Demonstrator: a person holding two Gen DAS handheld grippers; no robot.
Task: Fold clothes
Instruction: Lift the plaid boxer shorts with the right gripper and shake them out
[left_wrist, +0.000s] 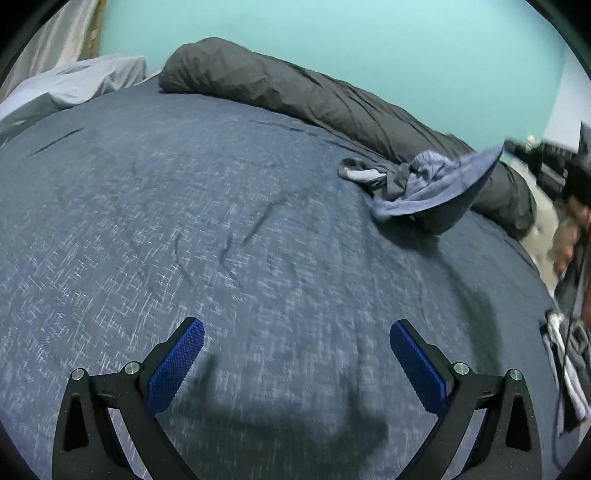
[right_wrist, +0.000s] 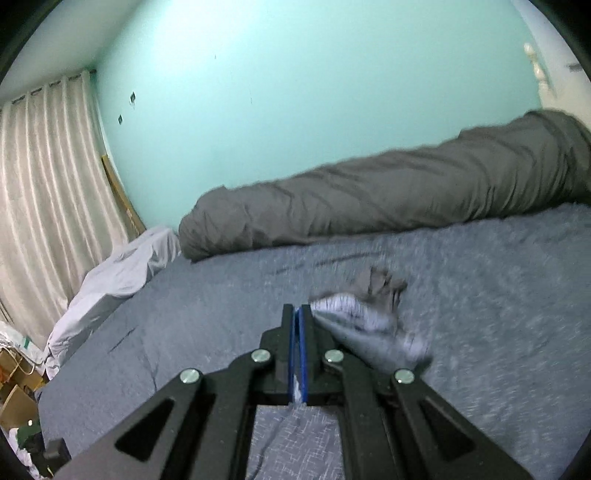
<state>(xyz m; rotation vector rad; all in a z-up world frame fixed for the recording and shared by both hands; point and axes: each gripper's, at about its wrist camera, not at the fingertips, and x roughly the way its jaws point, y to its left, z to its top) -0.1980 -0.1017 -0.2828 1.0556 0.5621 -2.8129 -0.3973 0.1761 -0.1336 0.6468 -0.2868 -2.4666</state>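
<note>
1. Crumpled blue-grey cloth garment (left_wrist: 439, 184), in the left wrist view, lies bunched and partly lifted on the blue woven bedspread (left_wrist: 184, 203) near the rolled grey duvet (left_wrist: 295, 92). Your left gripper (left_wrist: 295, 354) stands wide apart, holding nothing, well away.

2. The right wrist view shows what that one cannot: your right gripper (right_wrist: 296, 314) is clamped on the garment's pale edge (right_wrist: 354, 314). The hold looks thin, so a fast pull could let it slip out, and the dark sock-like piece (right_wrist: 380, 284) might drag along.
</note>
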